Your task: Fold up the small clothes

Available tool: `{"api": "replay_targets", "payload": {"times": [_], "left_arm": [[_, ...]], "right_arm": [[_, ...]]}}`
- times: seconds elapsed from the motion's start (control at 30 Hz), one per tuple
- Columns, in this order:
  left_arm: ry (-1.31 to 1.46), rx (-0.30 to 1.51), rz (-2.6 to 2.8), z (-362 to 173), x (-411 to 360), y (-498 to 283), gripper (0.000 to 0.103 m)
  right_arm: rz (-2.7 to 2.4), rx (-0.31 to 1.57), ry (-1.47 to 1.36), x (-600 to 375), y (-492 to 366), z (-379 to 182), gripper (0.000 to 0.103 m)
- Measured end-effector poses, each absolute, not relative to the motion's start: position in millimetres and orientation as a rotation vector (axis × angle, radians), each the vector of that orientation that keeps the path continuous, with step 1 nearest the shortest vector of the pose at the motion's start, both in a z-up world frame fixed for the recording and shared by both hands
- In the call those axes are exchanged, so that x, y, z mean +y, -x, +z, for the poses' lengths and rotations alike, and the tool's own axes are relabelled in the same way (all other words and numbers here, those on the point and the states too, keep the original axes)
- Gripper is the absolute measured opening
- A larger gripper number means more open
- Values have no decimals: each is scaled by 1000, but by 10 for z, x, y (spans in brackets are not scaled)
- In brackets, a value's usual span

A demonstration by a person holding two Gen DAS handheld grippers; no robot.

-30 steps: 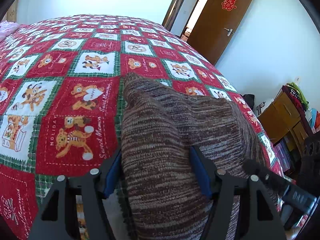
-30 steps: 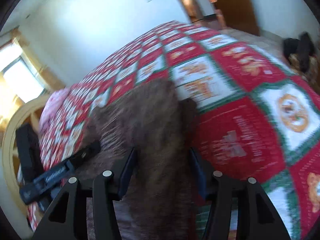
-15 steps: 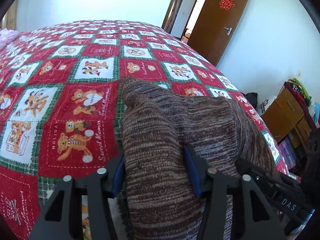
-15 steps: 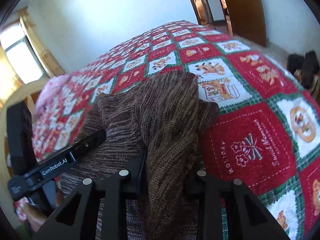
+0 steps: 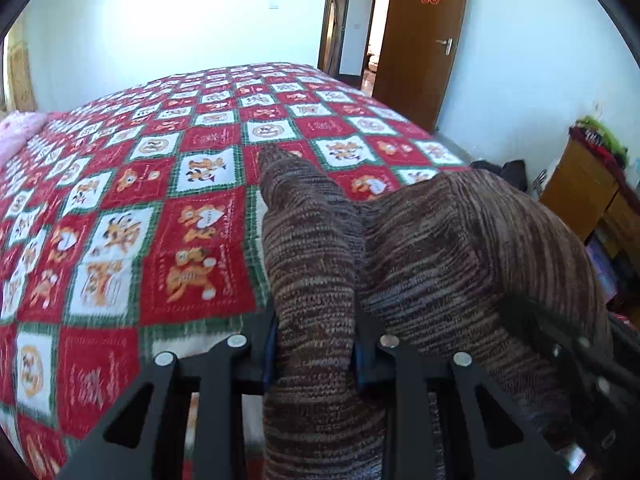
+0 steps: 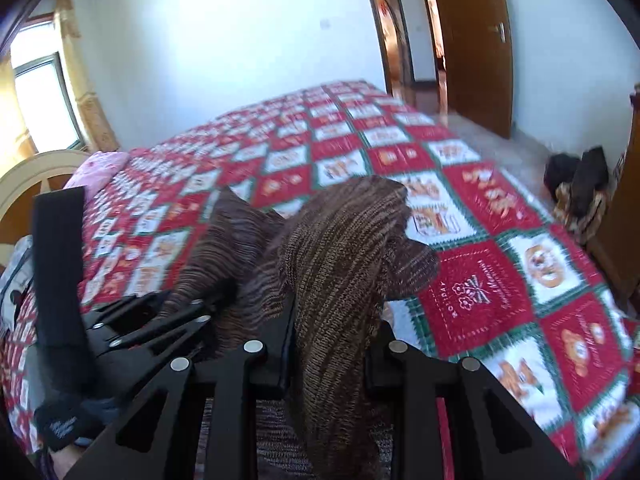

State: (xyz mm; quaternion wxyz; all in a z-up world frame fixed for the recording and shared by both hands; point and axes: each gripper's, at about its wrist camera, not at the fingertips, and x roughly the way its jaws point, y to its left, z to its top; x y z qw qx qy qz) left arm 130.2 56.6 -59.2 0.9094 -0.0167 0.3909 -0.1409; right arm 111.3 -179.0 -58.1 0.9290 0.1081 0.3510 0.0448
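Note:
A brown striped knit garment (image 5: 460, 240) lies bunched on the red, green and white patchwork quilt (image 5: 120, 240) of a bed. In the left wrist view one edge of it is pinched up as a ridge between the blue pads of my left gripper (image 5: 315, 354), whose jaws are closing. My right gripper (image 6: 332, 352) grips another fold of the knit garment (image 6: 344, 240), lifted off the quilt (image 6: 500, 300); its jaws are closing too. Each view shows the other gripper beside the cloth: the right gripper (image 5: 580, 360) and the left gripper (image 6: 160, 320).
A pink pillow (image 6: 100, 164) and a curved headboard (image 6: 32, 176) are at the bed's far left. A brown door (image 5: 424, 40) stands open beyond the bed. A wooden cabinet (image 5: 580, 192) and dark items on the floor (image 6: 580, 184) are at the right.
Both grippers' jaws narrowed from wide onto the knit cloth. Both then rose, pulling the garment's near edge up off the quilt into two ridges.

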Motion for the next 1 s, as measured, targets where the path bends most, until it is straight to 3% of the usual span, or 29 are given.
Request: {"api": "replay_targets", "payload": {"times": [0.43,0.8,1.0], "left_arm": [[-11,741,-452,-28,700,-311,29],[-83,813,-713,-164,131,433,29],[-153,784,-746,-275,-310,509,29]], "right_arm": [[51,593,-355,-1757,326,-2,27],[-111,570,-431,-2175,1561,-105,26],[-198,567,-427,-2452,1714,-234,27]]}}
